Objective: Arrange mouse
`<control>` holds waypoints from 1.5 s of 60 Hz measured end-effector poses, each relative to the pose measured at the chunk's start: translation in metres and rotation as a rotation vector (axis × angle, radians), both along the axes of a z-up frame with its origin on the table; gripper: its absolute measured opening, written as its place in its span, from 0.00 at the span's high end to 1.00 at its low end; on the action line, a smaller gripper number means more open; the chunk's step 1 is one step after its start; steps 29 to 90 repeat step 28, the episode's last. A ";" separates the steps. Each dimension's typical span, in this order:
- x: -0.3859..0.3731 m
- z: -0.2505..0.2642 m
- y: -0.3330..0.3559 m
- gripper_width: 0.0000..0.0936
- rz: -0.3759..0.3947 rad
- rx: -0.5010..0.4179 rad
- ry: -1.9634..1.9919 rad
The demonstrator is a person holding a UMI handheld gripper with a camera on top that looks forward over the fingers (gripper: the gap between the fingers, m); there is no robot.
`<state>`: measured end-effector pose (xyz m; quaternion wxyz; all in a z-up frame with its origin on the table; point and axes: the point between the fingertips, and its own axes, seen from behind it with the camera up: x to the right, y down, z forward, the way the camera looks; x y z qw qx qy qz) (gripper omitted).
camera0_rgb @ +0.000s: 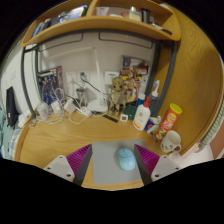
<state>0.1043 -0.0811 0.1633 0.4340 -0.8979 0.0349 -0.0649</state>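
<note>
At the frame's lower centre, the light-blue mouse [126,158] is bracketed ungripped by the wide-open fingers [113,160] on the worktop [60,140], ready for grasping.

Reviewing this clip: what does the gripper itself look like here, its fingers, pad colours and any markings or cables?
Only the gripper fingertips show. Each of the two fingers has a pale grey outer shell and, on its inner face, a magenta pad with fine ribbing, tapering towards the tip. No cables, labels or printed markings are visible, and no hand or sleeve appears.

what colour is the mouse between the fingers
Light blue. The mouse lies on the wooden desk, best seen in the gripper view.
</note>
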 end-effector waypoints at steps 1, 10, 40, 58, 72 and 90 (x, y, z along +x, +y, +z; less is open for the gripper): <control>-0.005 0.006 -0.002 0.11 0.005 0.008 -0.001; -0.055 0.040 -0.030 0.11 0.036 0.046 0.002; -0.125 0.061 -0.081 0.11 0.042 0.081 0.021; -0.125 0.061 -0.081 0.11 0.042 0.081 0.021; -0.125 0.061 -0.081 0.11 0.042 0.081 0.021; -0.125 0.061 -0.081 0.11 0.042 0.081 0.021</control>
